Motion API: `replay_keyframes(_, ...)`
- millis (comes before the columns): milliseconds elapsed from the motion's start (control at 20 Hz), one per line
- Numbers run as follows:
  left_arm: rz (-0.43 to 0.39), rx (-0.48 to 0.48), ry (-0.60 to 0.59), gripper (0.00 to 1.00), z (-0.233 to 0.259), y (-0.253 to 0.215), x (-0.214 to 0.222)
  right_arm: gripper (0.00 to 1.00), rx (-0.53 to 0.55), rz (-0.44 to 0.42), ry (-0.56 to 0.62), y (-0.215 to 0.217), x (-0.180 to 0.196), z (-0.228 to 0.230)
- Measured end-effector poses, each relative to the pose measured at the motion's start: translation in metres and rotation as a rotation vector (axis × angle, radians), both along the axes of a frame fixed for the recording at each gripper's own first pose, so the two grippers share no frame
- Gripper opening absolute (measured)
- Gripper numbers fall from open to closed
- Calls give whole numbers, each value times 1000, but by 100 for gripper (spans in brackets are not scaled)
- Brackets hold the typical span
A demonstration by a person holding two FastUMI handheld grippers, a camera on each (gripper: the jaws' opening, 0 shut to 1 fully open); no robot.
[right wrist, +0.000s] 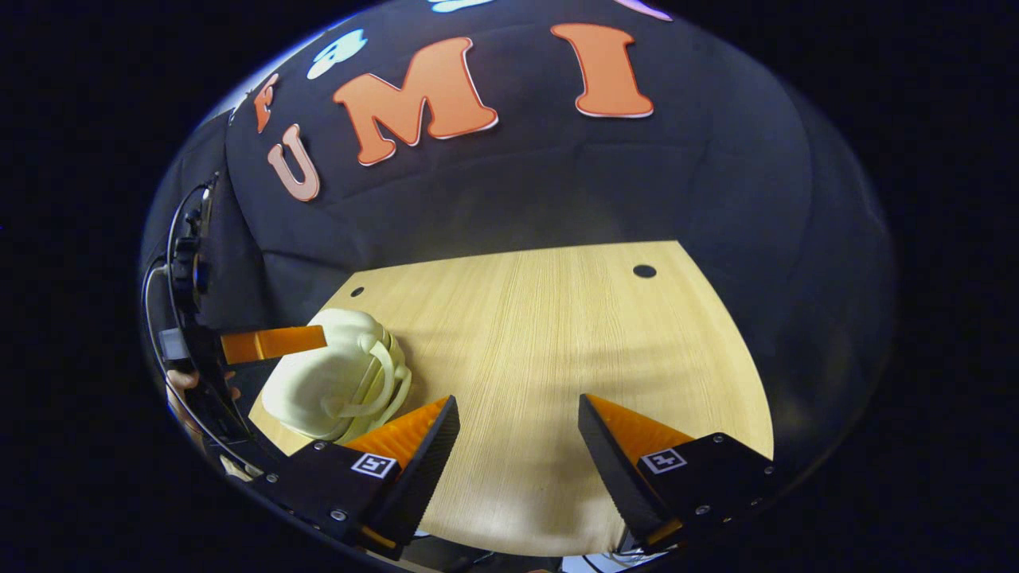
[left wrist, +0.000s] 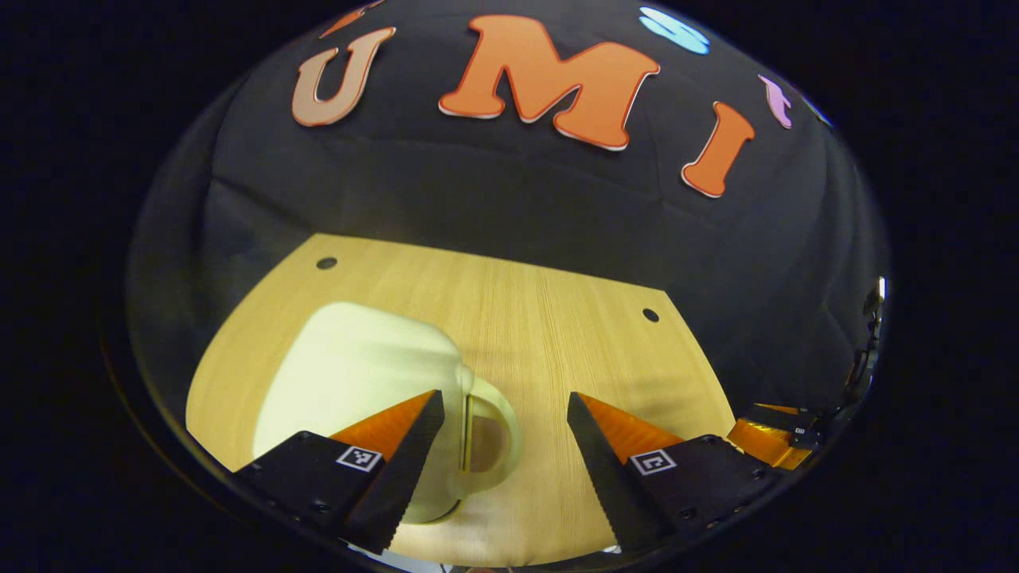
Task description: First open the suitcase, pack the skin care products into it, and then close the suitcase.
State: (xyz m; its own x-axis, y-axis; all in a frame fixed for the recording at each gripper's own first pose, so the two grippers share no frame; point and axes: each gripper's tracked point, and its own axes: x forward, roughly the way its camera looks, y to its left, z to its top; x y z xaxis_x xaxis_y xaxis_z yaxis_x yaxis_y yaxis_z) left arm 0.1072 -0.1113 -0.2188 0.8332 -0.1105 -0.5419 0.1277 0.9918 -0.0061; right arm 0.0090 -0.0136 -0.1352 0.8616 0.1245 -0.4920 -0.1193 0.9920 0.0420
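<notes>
One pale cream hard-shell suitcase with a moulded loop handle lies shut on the light wooden table, toward the left side of both views. We see no skin care products on the table, so this state fits two stages: a case closed with nothing packed, or a case closed again with the products inside; we cannot judge which. In the left gripper view, the left gripper stands with its jaws wide and nothing between them, its left finger over the case near the handle. In the right gripper view, the suitcase sits at the left, with the left gripper just above it, while the right gripper is also spread wide and holds nothing over bare table. We can read no brand or label on the case; the square coded markers on the fingers carry no text.
</notes>
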Motion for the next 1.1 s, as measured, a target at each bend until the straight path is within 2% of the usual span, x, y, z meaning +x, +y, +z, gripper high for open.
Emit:
replay_keyframes(250,-29,-15,-275,97,84,5,-5,96,14,-6,-162,16,5,44)
replay_keyframes(350,-44,-12,-352,97,95,12,-7,96,16,-21,-215,20,-1,56)
replay_keyframes(600,-35,-22,-405,97,116,26,-21,96,-61,-35,-321,28,-18,74)
replay_keyframes(850,-67,32,-415,97,111,48,-41,96,-42,-83,-333,38,-33,70)
replay_keyframes(1100,-63,19,-441,97,122,63,-51,96,-52,-96,-367,51,-51,71)
